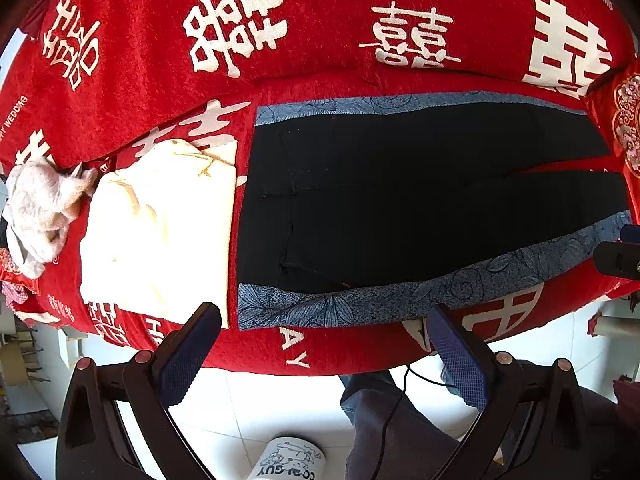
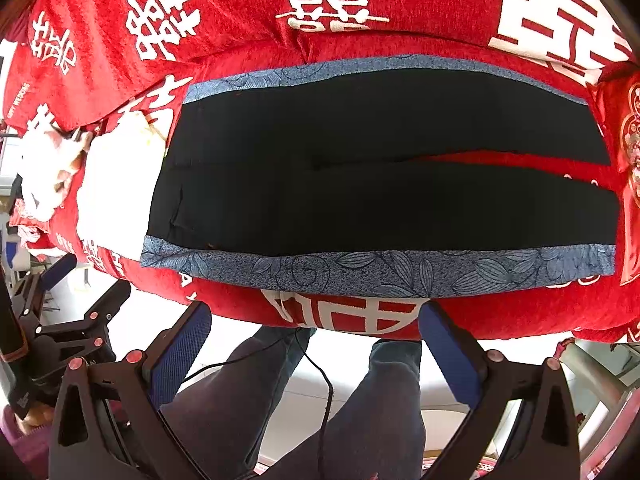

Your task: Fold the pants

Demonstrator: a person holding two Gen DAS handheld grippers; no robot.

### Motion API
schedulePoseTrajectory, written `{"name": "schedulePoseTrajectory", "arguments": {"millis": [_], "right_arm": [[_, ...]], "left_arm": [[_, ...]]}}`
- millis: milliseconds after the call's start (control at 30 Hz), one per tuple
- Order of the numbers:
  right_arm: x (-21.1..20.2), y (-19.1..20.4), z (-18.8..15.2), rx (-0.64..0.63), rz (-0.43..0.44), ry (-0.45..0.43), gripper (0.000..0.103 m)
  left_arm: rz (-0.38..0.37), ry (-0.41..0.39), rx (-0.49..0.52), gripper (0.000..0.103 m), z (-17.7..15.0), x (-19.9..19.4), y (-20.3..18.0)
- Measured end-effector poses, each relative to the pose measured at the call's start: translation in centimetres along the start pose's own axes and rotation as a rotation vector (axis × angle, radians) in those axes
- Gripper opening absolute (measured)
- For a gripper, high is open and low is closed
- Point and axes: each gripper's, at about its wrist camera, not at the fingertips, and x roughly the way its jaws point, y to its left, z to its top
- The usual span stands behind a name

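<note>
Black pants (image 1: 400, 200) with blue patterned side stripes lie flat on a red bed cover (image 1: 320, 20), waist to the left, legs spread to the right. They also show in the right wrist view (image 2: 360, 200). My left gripper (image 1: 324, 316) is open and empty, held just off the near edge by the waist end's lower stripe. My right gripper (image 2: 316, 316) is open and empty, off the near edge below the nearer leg. The left gripper also shows at the left of the right wrist view (image 2: 60, 276).
A folded cream garment (image 1: 160, 232) lies left of the waist, with a crumpled white cloth (image 1: 40, 208) beyond it. A red embroidered cushion (image 1: 624, 120) sits at the leg ends. The person's legs (image 2: 360, 400) and a cable stand below the bed edge.
</note>
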Motion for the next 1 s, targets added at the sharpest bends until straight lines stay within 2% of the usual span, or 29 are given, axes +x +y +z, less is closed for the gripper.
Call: {"name": "schedulePoseTrajectory", "arguments": {"millis": [567,1000], "right_arm": [[-0.34,-0.04,-0.26,0.017,-0.008,-0.012,0.103],[-0.33,-0.67,-0.13,0.000,0.019,-0.020,0.103]], "left_arm": [[0.000,-0.004,0.003,0.103,-0.18,0.05,0.04],[0.041,-0.008,-0.017,0.103,-0.46,-0.50,-0.52]]}}
